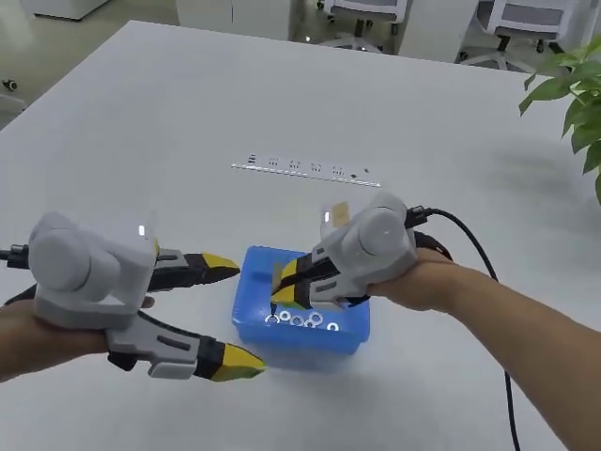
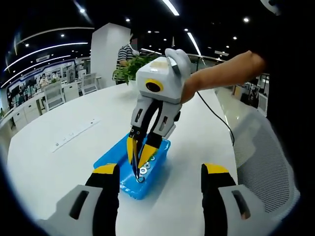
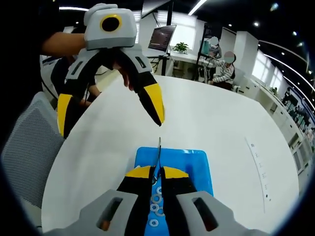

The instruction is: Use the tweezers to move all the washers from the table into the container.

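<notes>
A blue container [image 1: 252, 310] sits on the white table, with several washers [image 1: 302, 321] lying inside it. My right gripper [image 1: 289, 289] hangs over it, shut on thin metal tweezers [image 3: 158, 150] that point down into the container [image 3: 193, 164] above the washers [image 3: 156, 202]. In the left gripper view the tweezers [image 2: 137, 167] end just over a washer [image 2: 144, 170] in the container [image 2: 115, 160]; whether they hold one I cannot tell. My left gripper [image 1: 229, 314] stands open just left of the container, with nothing between its fingers [image 2: 106, 171].
A flat strip with sockets [image 1: 305, 169] lies on the table [image 1: 141, 122] beyond the container. A black cable [image 1: 479, 254] trails from the right gripper. Plant leaves [image 1: 573, 94] reach in at the far right, and office chairs [image 1: 362, 14] stand behind the table.
</notes>
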`<state>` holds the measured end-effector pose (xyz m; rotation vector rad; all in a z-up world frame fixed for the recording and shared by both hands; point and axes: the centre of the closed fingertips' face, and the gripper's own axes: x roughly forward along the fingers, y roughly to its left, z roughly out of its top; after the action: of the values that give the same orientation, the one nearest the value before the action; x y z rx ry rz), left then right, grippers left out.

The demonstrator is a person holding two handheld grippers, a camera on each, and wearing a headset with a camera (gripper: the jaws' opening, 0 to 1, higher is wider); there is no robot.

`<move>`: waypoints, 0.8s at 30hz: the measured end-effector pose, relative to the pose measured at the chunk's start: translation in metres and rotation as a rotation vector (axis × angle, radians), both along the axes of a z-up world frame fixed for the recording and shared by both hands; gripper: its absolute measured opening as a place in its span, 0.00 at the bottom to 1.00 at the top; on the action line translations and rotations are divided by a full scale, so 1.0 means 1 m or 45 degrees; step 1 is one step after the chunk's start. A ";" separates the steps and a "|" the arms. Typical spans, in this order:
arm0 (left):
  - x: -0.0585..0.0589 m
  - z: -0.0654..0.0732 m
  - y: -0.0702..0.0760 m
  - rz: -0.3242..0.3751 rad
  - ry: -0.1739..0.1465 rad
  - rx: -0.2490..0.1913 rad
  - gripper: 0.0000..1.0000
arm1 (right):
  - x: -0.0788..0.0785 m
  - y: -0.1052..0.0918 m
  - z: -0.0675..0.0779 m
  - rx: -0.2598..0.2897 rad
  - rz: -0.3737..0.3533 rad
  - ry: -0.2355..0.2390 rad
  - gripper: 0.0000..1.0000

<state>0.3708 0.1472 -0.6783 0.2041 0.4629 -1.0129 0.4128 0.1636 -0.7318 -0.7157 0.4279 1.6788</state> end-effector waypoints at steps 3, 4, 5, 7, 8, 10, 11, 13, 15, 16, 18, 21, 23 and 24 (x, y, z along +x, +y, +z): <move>0.007 0.001 -0.001 -0.019 -0.018 0.021 0.63 | 0.000 -0.001 -0.003 -0.006 0.002 0.002 0.08; 0.009 0.002 -0.002 -0.027 -0.024 0.027 0.60 | 0.000 -0.001 -0.003 -0.007 0.001 0.004 0.08; 0.012 0.002 -0.002 -0.036 -0.029 0.037 0.57 | 0.000 -0.001 -0.004 -0.008 0.001 0.007 0.08; 0.017 0.001 -0.003 -0.049 -0.034 0.054 0.51 | -0.001 -0.002 -0.005 -0.012 0.004 0.007 0.08; 0.018 0.001 -0.003 -0.057 -0.036 0.060 0.48 | -0.001 -0.002 -0.006 -0.013 0.006 0.006 0.08; 0.023 -0.001 -0.003 -0.068 -0.037 0.073 0.43 | -0.001 -0.002 -0.007 -0.016 0.008 0.005 0.08; 0.025 -0.002 -0.004 -0.071 -0.035 0.075 0.39 | -0.001 -0.002 -0.007 -0.017 0.009 0.005 0.08; 0.027 -0.003 -0.005 -0.085 -0.028 0.085 0.35 | -0.002 -0.002 -0.007 -0.019 0.013 0.005 0.08; 0.031 -0.004 -0.006 -0.093 -0.034 0.092 0.33 | -0.002 -0.003 -0.008 -0.021 0.017 0.003 0.08; 0.033 -0.004 -0.006 -0.094 -0.035 0.094 0.32 | -0.003 -0.003 -0.008 -0.023 0.020 0.002 0.08; 0.035 -0.006 -0.007 -0.100 -0.041 0.105 0.27 | -0.003 -0.003 -0.009 -0.025 0.023 -0.002 0.08; 0.040 -0.010 -0.007 -0.110 -0.049 0.134 0.21 | -0.003 -0.003 -0.010 -0.026 0.025 -0.002 0.08; 0.041 -0.010 -0.008 -0.116 -0.052 0.132 0.18 | -0.003 -0.003 -0.011 -0.028 0.026 0.001 0.08; 0.042 -0.010 -0.008 -0.117 -0.053 0.131 0.17 | -0.003 -0.003 -0.010 -0.028 0.028 0.000 0.08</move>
<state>0.4130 0.1388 -0.6884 0.3406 0.4715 -1.0737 0.4096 0.1603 -0.7423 -0.7393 0.4407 1.6966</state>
